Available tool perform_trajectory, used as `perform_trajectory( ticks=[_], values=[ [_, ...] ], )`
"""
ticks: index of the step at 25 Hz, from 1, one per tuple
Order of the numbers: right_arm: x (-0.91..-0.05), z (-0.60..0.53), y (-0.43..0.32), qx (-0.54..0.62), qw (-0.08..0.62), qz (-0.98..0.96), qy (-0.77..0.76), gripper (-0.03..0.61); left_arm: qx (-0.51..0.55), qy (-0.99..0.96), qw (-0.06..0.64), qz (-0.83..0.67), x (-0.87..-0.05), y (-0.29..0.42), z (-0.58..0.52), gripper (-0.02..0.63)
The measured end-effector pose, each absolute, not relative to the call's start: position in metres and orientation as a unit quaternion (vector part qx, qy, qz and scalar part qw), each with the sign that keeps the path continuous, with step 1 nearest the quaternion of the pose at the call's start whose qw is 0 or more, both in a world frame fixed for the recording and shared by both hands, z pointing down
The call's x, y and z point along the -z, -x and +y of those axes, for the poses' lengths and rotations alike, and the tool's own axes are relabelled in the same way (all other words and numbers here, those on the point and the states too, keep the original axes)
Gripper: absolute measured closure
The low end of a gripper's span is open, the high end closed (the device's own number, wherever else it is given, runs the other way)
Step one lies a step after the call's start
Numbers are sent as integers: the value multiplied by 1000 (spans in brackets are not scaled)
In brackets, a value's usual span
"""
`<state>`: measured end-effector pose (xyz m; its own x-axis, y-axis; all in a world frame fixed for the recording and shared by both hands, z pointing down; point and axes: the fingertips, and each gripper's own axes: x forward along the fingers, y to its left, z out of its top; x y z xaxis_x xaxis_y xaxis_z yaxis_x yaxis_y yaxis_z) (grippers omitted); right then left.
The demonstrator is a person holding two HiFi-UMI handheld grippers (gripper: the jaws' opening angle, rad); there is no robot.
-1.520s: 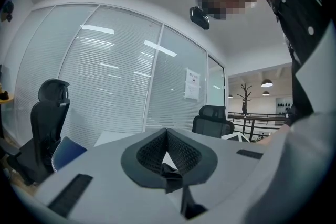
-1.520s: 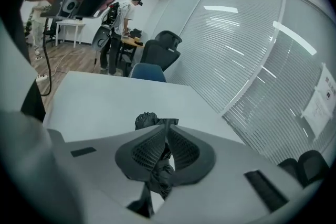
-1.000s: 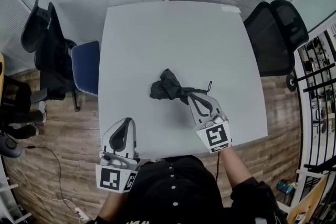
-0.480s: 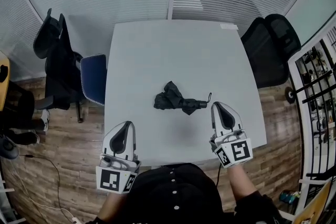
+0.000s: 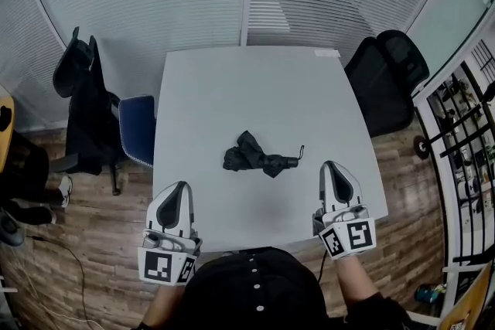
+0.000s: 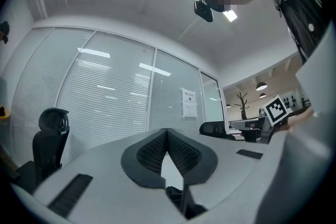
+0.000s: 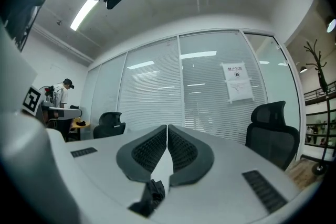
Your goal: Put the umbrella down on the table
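On the middle of the grey worktop (image 5: 263, 89), the black umbrella (image 5: 255, 157) is lying flat and folded up. Its handle (image 5: 288, 161) is pointing to 3 o'clock and its crumpled cloth end is pointing to 9 o'clock. Nothing is touching it, so I think the job of putting it down is done.

At about 7 o'clock from the umbrella, the left tool (image 5: 177, 189) is hovering by the worktop's near edge. Its jaws are pressing together with nothing between them. At about 4 o'clock from the umbrella, the right tool (image 5: 333, 168) is hovering too. It is clenched on nothing, and its own view is showing the two pads meeting in a thin line.

Both tools are pointing to 12 o'clock, across the worktop. They are staying well apart from the umbrella, one on each side. I think this is keeping them from bumping it or dragging it.

A blue chair (image 5: 138, 127) is standing at the worktop's 9 o'clock side. A black chair (image 5: 387, 81) is standing at its 2 o'clock corner.
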<state>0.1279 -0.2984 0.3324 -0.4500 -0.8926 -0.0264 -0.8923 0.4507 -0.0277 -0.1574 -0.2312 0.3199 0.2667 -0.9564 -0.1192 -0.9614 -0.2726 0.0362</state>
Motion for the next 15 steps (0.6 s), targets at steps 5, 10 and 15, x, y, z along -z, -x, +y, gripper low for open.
perform_trajectory(
  ticks=[5,10,15],
  values=[
    [-327,-286,-141,6,37,841,539,545,-61,790,29,609,-315,166,-224,600],
    [-332,-278,-156,22,47,829,557,545,-62,784,33,616,-311,170,-219,600],
    [-335,-266,-166,24,52,824,564,545,-61,779,36,623,-313,177,-213,600]
  ],
)
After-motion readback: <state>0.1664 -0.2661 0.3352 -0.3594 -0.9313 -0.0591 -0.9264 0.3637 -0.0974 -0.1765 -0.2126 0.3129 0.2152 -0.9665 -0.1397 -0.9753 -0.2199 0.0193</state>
